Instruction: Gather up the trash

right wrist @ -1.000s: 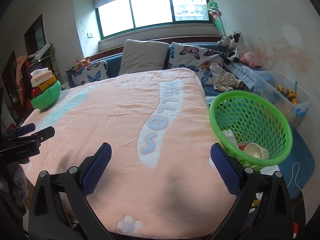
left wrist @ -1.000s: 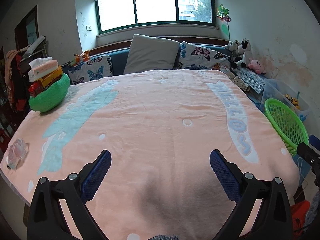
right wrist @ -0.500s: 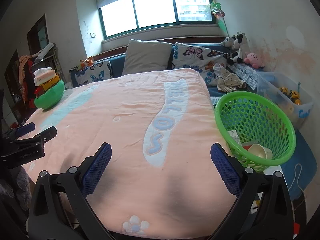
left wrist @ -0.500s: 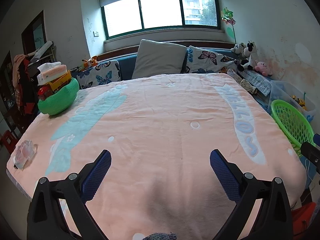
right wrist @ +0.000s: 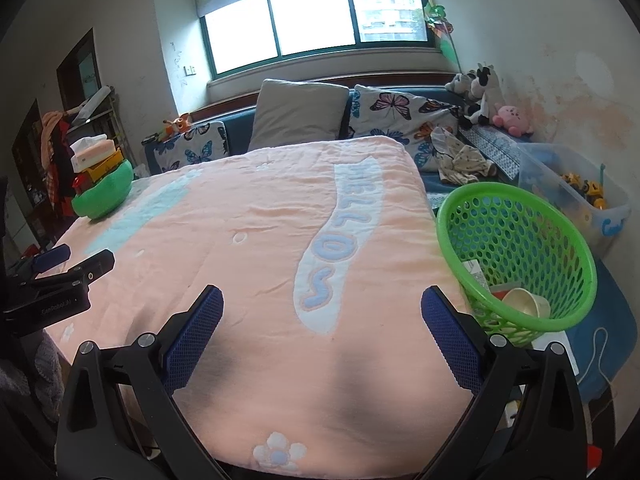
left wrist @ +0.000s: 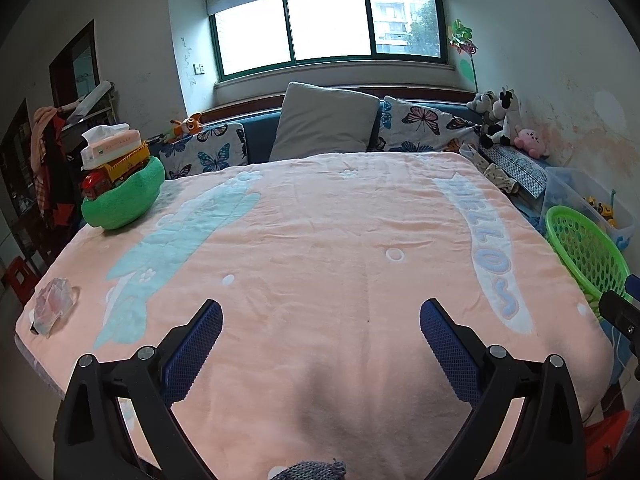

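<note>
A crumpled clear plastic wrapper [left wrist: 54, 310] lies on the pink blanket [left wrist: 320, 248] at the bed's near left corner. My left gripper [left wrist: 320, 316] hovers open over the bed's near edge, well right of the wrapper. A green perforated basket [right wrist: 516, 252] stands tilted beside the bed's right side and holds a cream cup [right wrist: 524, 304] and a carton. My right gripper [right wrist: 320, 304] is open over the near right part of the blanket [right wrist: 256, 240], left of the basket. The basket [left wrist: 584, 252] also shows in the left wrist view.
A green bowl-shaped cushion [left wrist: 122, 198] with a toy truck and tissue box sits at the bed's far left. Pillows [left wrist: 324, 122] line the headboard. Plush toys [right wrist: 480, 92] and a clear toy bin [right wrist: 576, 196] stand along the right wall. A red stool [left wrist: 20, 280] is left.
Both grippers have drawn back and risen a little, so more of the bed shows. The wrapper has shifted rightward in the left wrist view. Both stay open.
</note>
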{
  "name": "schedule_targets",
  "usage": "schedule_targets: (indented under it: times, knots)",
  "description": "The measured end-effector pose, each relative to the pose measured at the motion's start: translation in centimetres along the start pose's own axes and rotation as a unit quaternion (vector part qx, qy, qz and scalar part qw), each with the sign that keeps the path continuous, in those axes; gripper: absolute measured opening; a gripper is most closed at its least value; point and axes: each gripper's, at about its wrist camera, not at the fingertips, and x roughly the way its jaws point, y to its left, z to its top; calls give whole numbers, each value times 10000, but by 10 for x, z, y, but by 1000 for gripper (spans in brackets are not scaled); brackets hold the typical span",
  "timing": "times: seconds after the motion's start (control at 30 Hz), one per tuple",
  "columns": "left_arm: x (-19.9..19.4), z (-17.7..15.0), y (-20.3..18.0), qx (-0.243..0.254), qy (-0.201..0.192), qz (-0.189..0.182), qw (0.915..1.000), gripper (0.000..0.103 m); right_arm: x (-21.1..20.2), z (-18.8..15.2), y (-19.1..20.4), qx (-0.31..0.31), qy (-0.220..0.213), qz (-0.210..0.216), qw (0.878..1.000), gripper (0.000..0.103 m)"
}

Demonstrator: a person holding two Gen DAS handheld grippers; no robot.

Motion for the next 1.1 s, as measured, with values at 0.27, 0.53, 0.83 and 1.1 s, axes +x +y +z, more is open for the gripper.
schedule_targets:
  times: [0.27, 0.53, 0.83, 1.1]
  knots:
    - [-3, 1, 4, -38, -51, 48, 10000, 96, 0, 1, 1, -25, 0, 10, 10000, 98]
    - [-3, 1, 4, -30, -59, 68, 10000, 96, 1, 2, 3, -27, 2, 21, 10000, 99]
    - [-4, 0, 5, -54, -94, 125, 9999, 96, 2, 3, 6, -56, 21, 36, 10000, 98]
    - [-5, 0, 5, -94, -126, 164, 9997, 96, 2, 3, 6, -50, 12, 31, 10000, 99]
